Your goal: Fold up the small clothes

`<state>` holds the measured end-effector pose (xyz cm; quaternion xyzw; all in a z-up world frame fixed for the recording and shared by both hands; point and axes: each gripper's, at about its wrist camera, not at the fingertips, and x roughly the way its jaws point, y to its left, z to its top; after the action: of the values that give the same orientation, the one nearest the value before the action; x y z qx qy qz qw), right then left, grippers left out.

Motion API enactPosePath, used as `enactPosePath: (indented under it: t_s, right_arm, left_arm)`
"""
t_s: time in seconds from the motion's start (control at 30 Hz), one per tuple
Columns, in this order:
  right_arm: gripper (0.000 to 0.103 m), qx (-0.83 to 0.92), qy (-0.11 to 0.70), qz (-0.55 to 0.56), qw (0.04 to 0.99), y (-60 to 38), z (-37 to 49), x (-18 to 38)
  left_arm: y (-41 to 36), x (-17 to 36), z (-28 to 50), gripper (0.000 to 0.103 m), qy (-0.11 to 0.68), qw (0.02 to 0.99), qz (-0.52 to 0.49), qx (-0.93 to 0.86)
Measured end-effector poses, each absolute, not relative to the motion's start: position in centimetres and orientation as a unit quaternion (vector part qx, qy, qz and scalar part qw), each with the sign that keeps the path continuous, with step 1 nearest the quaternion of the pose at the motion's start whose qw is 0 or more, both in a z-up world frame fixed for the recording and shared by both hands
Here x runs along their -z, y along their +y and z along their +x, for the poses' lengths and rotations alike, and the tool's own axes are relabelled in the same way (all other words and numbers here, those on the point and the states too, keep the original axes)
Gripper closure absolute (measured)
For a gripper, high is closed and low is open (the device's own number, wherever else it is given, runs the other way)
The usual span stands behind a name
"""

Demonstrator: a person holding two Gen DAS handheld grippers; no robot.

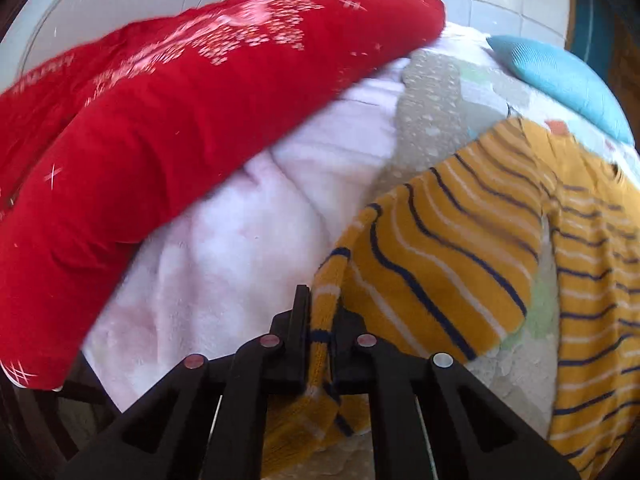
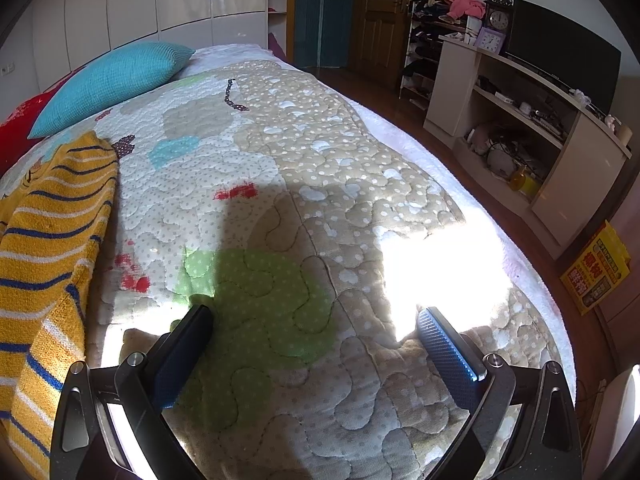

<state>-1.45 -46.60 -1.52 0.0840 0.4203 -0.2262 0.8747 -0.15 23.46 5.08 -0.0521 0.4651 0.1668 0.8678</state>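
Left wrist: left gripper [image 1: 320, 312] angled downward, clamping the striped sweater [image 1: 440, 240].

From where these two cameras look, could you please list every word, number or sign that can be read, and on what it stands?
Yellow and red printed box on the floor by the white shelf unit: large characters in red panels, too blurred to read.
Dark ornate clock and small purple clock on the unit: dial numerals too small to read.
Red cloth with white sparkle print: pattern only, no legible words.
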Motion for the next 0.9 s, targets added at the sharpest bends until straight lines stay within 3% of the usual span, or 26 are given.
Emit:
enactPosePath:
  t_s: [0.1, 0.17, 0.23, 0.37, 0.53, 0.57, 0.6, 0.7, 0.8, 0.9]
  right_arm:
    - [0.000, 0.223, 0.420, 0.089, 0.875, -46.8, -1.5, 1.6]
    - [0.000, 0.221, 0.422, 0.094, 0.874, -47.0, -1.5, 1.6]
    - [0.000, 0.219, 0.423, 0.098, 0.874, -47.1, -1.5, 1.6]
    - [0.000, 0.216, 0.432, 0.104, 0.869, -47.4, -1.2, 1.6]
    - [0.000, 0.208, 0.447, 0.131, 0.860, -48.0, -1.0, 1.4]
    - [0.000, 0.207, 0.451, 0.134, 0.858, -48.1, -0.9, 1.4]
    - [0.000, 0.204, 0.456, 0.136, 0.855, -48.2, -0.7, 1.3]
    - [0.003, 0.200, 0.484, 0.137, 0.841, -48.4, -0.8, 0.6]
    - [0.005, 0.117, 0.447, 0.205, 0.863, -47.2, -3.9, -1.9]
    - [0.005, 0.056, 0.427, 0.199, 0.880, -43.9, -6.9, -3.5]
  left_arm:
    - [22.4, -6.4, -2.8, 0.083, 0.452, 0.879, -0.086, -0.127]
    - [19.6, -7.1, -5.2, 0.063, 0.441, 0.888, -0.094, -0.089]
    - [16.9, -7.0, -7.1, 0.053, 0.439, 0.890, -0.111, -0.051]
    - [10.8, -4.6, -9.6, 0.052, 0.475, 0.869, -0.134, 0.034]
    - [4.3, -2.2, -10.9, 0.054, 0.489, 0.866, -0.077, 0.074]
    - [3.3, -2.2, -10.9, 0.082, 0.488, 0.866, -0.067, 0.083]
    - [2.7, -2.0, -10.7, 0.097, 0.497, 0.861, -0.066, 0.082]
    - [3.8, -2.9, -10.7, 0.096, 0.492, 0.865, -0.088, 0.053]
    - [7.2, -4.7, -11.9, 0.096, 0.472, 0.875, -0.102, 0.007]
    - [10.0, -5.1, -12.7, 0.095, 0.470, 0.872, -0.139, -0.004]
